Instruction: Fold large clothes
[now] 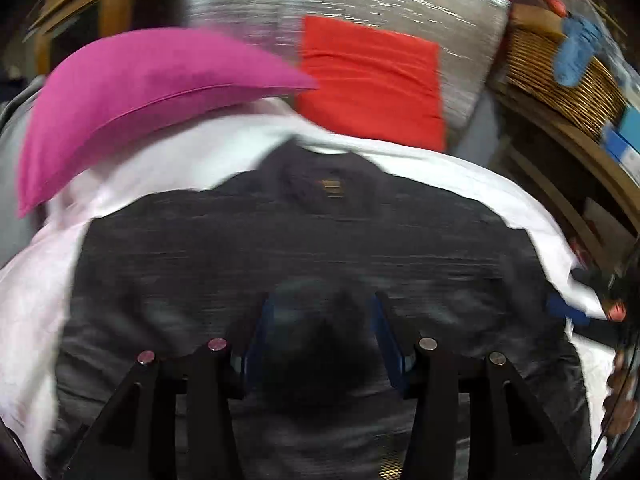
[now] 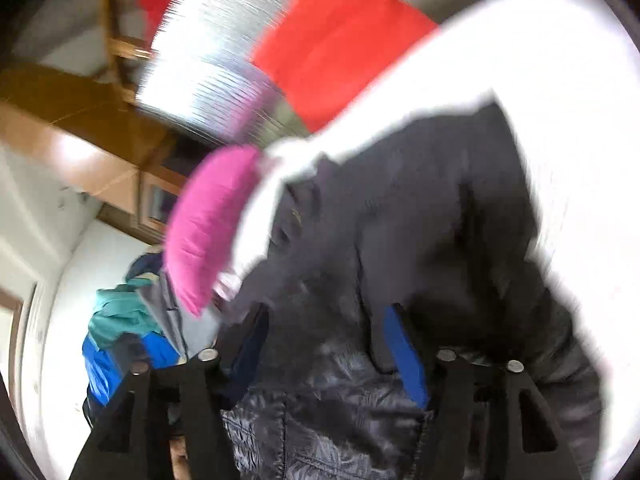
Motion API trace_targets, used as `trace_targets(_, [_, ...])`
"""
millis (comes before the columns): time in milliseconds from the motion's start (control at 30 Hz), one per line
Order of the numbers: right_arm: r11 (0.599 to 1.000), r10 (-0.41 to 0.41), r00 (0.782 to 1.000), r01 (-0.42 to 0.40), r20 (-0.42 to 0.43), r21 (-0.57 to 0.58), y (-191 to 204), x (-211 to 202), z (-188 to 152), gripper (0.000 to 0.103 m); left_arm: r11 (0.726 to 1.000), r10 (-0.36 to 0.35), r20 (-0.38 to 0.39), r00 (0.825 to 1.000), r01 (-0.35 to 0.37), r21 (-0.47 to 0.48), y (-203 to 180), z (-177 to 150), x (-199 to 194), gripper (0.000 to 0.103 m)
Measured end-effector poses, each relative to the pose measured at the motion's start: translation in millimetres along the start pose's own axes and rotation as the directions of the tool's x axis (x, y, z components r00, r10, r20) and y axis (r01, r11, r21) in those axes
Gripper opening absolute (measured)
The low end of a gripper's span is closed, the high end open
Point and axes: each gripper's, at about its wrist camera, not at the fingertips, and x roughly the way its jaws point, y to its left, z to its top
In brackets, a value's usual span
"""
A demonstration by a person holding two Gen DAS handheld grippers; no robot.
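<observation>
- One dark grey garment, spread on the one white sheet;
- One magenta pillow, at the garment's collar end;
- One red pillow, beyond the garment;
- One wicker basket;
- One blue-and-teal jacket

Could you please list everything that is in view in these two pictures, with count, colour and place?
Dark garment: one, charcoal, spread on the sheet under both grippers.
Sheet: one, white, under the garment.
Pink pillow: one, magenta, beyond the garment.
Red pillow: one, red, beside the pink one.
Wicker basket: one, brown, on wooden shelves.
Blue and teal clothes: a pile, off the bed's side.
Left gripper: black, blue pads, open.
Right gripper: black, blue pads, open.
</observation>
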Motion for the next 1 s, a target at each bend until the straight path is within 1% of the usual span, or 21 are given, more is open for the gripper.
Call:
trace_targets(33, [1.000, -0.016, 0.999, 0.016, 0.032, -0.015, 0, -11, 6, 0.068, 0.999, -0.017, 0.001, 1.000, 0.017, 0.028, -17, 1, 2, 0.052])
trace_targets(100, [0.995, -0.102, 0.992, 0.101, 0.076, 0.011, -16, -23, 24, 0.069, 0.997, -0.052, -0.007, 0.999, 0.052, 0.063, -45, 2, 9, 0.052])
trace_targets(167, [0.976, -0.216, 0.974, 0.214, 0.074, 0.038, -40, -23, 39, 0.069, 0.991, -0.097, -0.028, 0.995, 0.099, 0.091, -74, 2, 20, 0.052])
trace_targets(200, [0.969, -0.243, 0.968, 0.241, 0.058, 0.053, -51, -19, 45, 0.069, 0.989, -0.104, -0.034, 0.994, 0.107, 0.103, -82, 1, 22, 0.052])
trace_targets(267, [0.970, -0.229, 0.973, 0.225, 0.029, 0.091, -68, -10, 57, 0.066, 0.989, -0.079, -0.044, 0.996, 0.084, 0.125, -98, 1, 35, 0.052])
trace_targets(333, [0.979, -0.197, 0.980, 0.196, -0.001, 0.055, -69, 4, 66, 0.066, 0.989, -0.038, -0.090, 0.995, 0.050, 0.140, -105, -3, 51, 0.052])
trace_targets(367, [0.976, -0.213, 0.976, 0.214, -0.032, 0.029, -70, 17, 67, 0.066, 0.989, -0.017, -0.122, 0.992, 0.034, 0.143, -103, -8, 62, 0.052])
trace_targets(400, [0.970, -0.241, 0.969, 0.241, -0.051, 0.004, -69, 28, 69, 0.056, 0.988, -0.015, -0.113, 0.994, 0.032, 0.148, -102, -12, 62, 0.052])
trace_targets(433, [0.965, -0.261, 0.964, 0.261, -0.051, -0.011, -70, 30, 69, 0.024, 0.986, -0.011, -0.104, 0.995, 0.028, 0.163, -101, -15, 64, 0.052])
trace_targets(500, [0.949, -0.312, 0.949, 0.310, -0.032, -0.059, -63, 33, 75, 0.013, 0.983, -0.006, -0.103, 0.995, 0.025, 0.183, -100, -17, 64, 0.052])
trace_targets(567, [0.921, -0.361, 0.932, 0.361, 0.030, -0.146, -50, 28, 81, 0.011, 0.982, 0.002, -0.108, 0.994, 0.019, 0.190, -100, -17, 65, 0.052])
trace_targets(600, [0.908, -0.385, 0.921, 0.390, 0.059, -0.156, -50, 27, 83, 0.011, 0.980, 0.009, -0.103, 0.995, 0.011, 0.197, -101, -18, 66, 0.052])
trace_targets(667, [0.900, -0.417, 0.908, 0.417, 0.028, -0.125, -61, 34, 87, 0.011, 0.977, 0.026, -0.084, 0.996, -0.007, 0.214, -107, -20, 70, 0.052])
trace_targets(700, [0.904, -0.415, 0.910, 0.413, 0.006, -0.111, -65, 36, 86, 0.017, 0.976, 0.028, -0.081, 0.996, -0.010, 0.216, -109, -21, 70, 0.052])
trace_targets(733, [0.910, -0.404, 0.915, 0.403, 0.016, -0.095, -67, 32, 84, 0.022, 0.977, 0.027, -0.082, 0.996, -0.009, 0.213, -111, -23, 68, 0.052])
trace_targets(767, [0.925, -0.372, 0.927, 0.374, 0.040, -0.067, -69, 22, 80, 0.025, 0.978, 0.022, -0.085, 0.996, -0.004, 0.208, -110, -22, 68, 0.052])
trace_targets(800, [0.943, -0.330, 0.943, 0.332, 0.053, -0.032, -70, 11, 75, 0.042, 0.979, 0.018, -0.084, 0.996, 0.000, 0.205, -109, -22, 68, 0.052])
trace_targets(833, [0.956, -0.294, 0.954, 0.294, 0.061, -0.003, -70, 1, 70, 0.076, 0.979, 0.013, -0.081, 0.997, 0.003, 0.201, -109, -23, 68, 0.052])
trace_targets(867, [0.964, -0.265, 0.962, 0.264, 0.073, 0.015, -69, -12, 60, 0.081, 0.980, 0.010, -0.081, 0.997, 0.006, 0.199, -108, -23, 68, 0.052])
trace_targets(900, [0.967, -0.253, 0.965, 0.254, 0.072, -0.003, -65, -19, 52, 0.081, 0.980, 0.009, -0.081, 0.997, 0.007, 0.197, -107, -21, 71, 0.052])
trace_targets(1000, [0.966, -0.245, 0.969, 0.240, -0.036, -0.097, -54, -20, 27, 0.080, 0.980, 0.011, -0.075, 0.997, 0.004, 0.197, -107, -22, 70, 0.052])
